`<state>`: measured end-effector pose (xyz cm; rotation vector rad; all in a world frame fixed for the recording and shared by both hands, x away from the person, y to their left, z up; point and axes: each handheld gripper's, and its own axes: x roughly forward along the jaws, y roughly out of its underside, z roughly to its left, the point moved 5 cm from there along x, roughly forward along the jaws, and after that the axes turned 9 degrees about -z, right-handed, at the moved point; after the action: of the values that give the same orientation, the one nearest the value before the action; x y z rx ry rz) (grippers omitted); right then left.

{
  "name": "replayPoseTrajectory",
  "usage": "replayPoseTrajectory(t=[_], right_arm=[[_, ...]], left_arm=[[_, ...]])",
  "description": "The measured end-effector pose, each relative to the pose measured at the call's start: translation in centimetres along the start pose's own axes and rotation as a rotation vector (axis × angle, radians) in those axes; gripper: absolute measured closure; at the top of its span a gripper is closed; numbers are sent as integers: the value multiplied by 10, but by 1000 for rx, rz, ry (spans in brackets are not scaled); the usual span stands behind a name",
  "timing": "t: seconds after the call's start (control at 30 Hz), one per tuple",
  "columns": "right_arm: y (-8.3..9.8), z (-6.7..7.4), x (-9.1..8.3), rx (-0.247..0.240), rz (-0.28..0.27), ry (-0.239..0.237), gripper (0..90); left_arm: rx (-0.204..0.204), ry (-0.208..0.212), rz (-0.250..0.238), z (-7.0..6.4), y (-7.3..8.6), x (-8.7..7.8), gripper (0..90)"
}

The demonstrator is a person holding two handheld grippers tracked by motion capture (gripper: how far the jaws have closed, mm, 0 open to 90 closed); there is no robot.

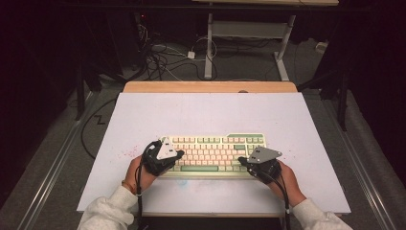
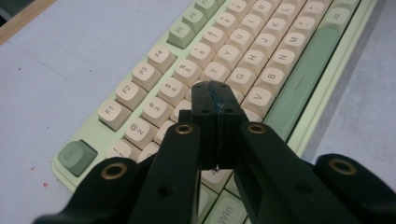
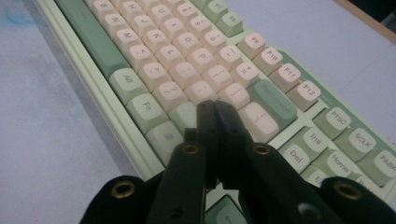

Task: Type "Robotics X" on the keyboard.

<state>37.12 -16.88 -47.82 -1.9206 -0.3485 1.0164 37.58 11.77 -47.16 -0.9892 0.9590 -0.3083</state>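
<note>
A cream-and-green mechanical keyboard with a pale green plastic case lay flat near the front edge of the white-topped counter, squarely before the person. The left gripper was poised over the keyboard's left end, and in the left gripper view its black jaws were pressed together with nothing between them, the joined tip hanging over the cream letter keys close to the G and T keycaps. Whether the tip actually touched a key could not be told from these angles.

The right gripper sat over the keyboard's right end. Its jaws were close together too, with at most a sliver of a gap and nothing held, the tip over the keys just left of the green Enter-style keycap and above the green modifier row where the Fn key lay.

Judging from the pictures, the work in hand was pressing keys with the closed tips, as fingers would type. Both grippers were already in position over the keyboard, so the approach appeared done. What remained, as far as could be judged, was the pressing itself: no key looked visibly pushed down beneath either tip, and every keycap in sight sat level in its row.
</note>
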Motion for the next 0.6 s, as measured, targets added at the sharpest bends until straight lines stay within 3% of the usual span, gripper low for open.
replayPoseTrajectory(t=[0.23, 0.4, 0.53, 0.6], right_arm=[[-6, -2, -6, 15, -44, 9, 809], [-8, -3, -8, 16, -60, 13, 775], [-9, -4, -9, 20, -73, 12, 719], [-10, -4, -9, 19, -79, 22, 672]], left_arm=[[19, -32, -25, 0, -3, -1, 808], [35, -32, -33, -1, -4, 0, 767], [45, -41, -40, -1, -5, 0, 704], [54, -52, -41, -1, -5, 1, 631]])
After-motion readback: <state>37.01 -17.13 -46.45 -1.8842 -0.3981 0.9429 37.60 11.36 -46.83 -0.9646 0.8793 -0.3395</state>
